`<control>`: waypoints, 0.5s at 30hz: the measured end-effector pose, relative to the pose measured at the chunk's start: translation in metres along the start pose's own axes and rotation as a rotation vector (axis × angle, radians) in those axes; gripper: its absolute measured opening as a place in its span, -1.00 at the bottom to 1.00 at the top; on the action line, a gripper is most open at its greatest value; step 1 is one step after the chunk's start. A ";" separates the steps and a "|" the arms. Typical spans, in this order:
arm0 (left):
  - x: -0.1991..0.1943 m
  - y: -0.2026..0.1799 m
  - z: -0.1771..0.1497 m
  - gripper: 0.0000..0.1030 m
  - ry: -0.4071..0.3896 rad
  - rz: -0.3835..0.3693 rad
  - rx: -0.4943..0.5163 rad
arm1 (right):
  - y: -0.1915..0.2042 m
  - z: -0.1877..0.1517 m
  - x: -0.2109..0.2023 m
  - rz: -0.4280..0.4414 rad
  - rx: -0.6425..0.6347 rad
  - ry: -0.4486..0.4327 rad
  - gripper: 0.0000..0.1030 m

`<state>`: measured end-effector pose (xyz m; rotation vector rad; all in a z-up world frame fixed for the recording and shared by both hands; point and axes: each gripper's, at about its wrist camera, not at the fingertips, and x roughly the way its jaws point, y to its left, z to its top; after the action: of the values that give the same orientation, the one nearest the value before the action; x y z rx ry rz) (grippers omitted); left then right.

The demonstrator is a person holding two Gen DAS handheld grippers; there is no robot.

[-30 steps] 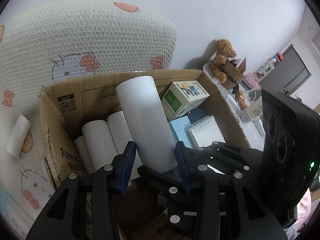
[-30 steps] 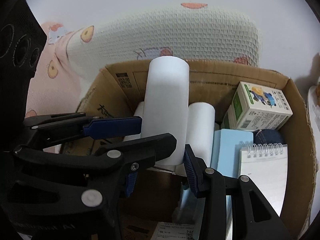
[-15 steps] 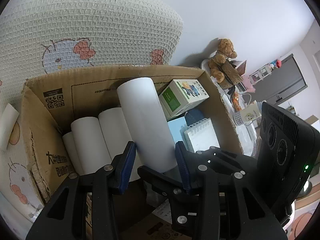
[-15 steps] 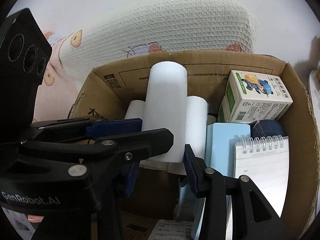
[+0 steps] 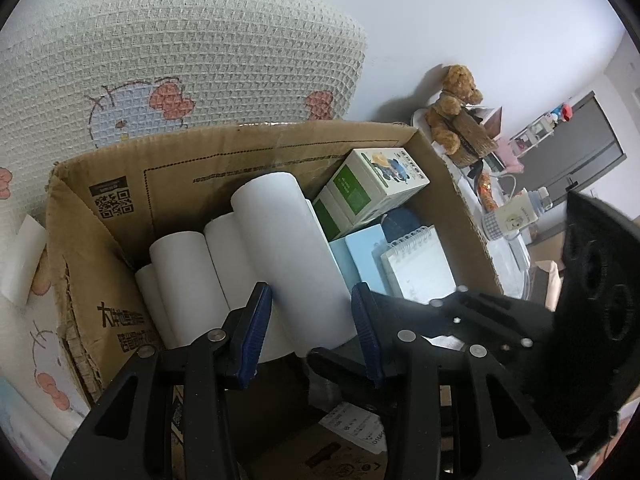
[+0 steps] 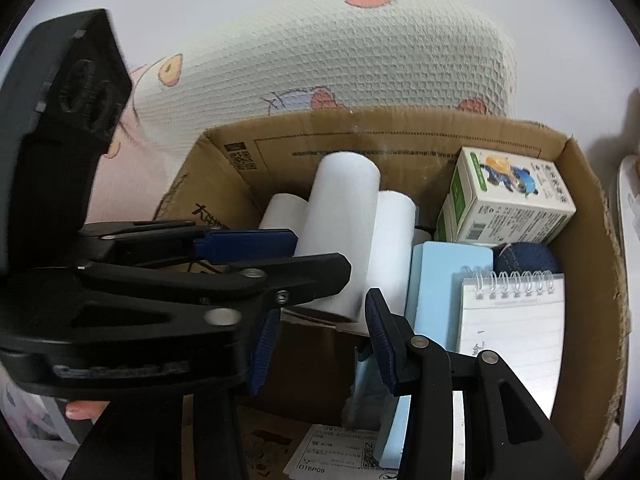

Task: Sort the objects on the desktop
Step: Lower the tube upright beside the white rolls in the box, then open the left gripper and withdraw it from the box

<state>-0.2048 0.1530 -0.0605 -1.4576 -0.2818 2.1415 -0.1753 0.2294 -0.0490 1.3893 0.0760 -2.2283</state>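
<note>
Carton (image 5: 192, 184) of desk items, both grippers at one white roll (image 5: 296, 264).

Rolls sit left in the carton, lower ends hidden; the tallest leans up between the left gripper (image 5: 312, 326) pads, which clamp its base. The right gripper (image 6: 320, 332) crosses just below that roll (image 6: 340, 232), half open; contact cannot be judged. Further right: blue pad (image 6: 444, 280) partly covered by a notebook (image 6: 516, 336), printed box (image 6: 516, 200), denim item (image 6: 528, 258) mostly hidden.

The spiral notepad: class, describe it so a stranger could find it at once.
Find the open cardboard box. Along its right side, below the green-and-white carton, lies the spiral notepad, beside a pale blue block. Only it has a wire coil binding and lined white pages.
</note>
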 end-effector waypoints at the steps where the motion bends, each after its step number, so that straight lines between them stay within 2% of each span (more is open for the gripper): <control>1: 0.000 0.001 0.000 -0.12 0.001 0.002 0.004 | 0.001 0.001 -0.002 -0.008 -0.009 -0.006 -0.22; 4: -0.001 0.001 0.000 -0.12 -0.005 0.000 -0.007 | 0.001 0.004 -0.006 -0.029 -0.029 -0.018 -0.22; 8: -0.006 0.003 0.000 -0.10 -0.045 -0.021 -0.023 | -0.006 0.006 -0.003 0.001 0.002 -0.008 -0.22; 15: -0.006 0.005 0.002 -0.10 -0.050 -0.015 -0.024 | -0.008 0.007 0.003 0.013 0.018 -0.010 -0.22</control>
<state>-0.2060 0.1464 -0.0574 -1.4121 -0.3368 2.1724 -0.1856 0.2331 -0.0495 1.3836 0.0438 -2.2305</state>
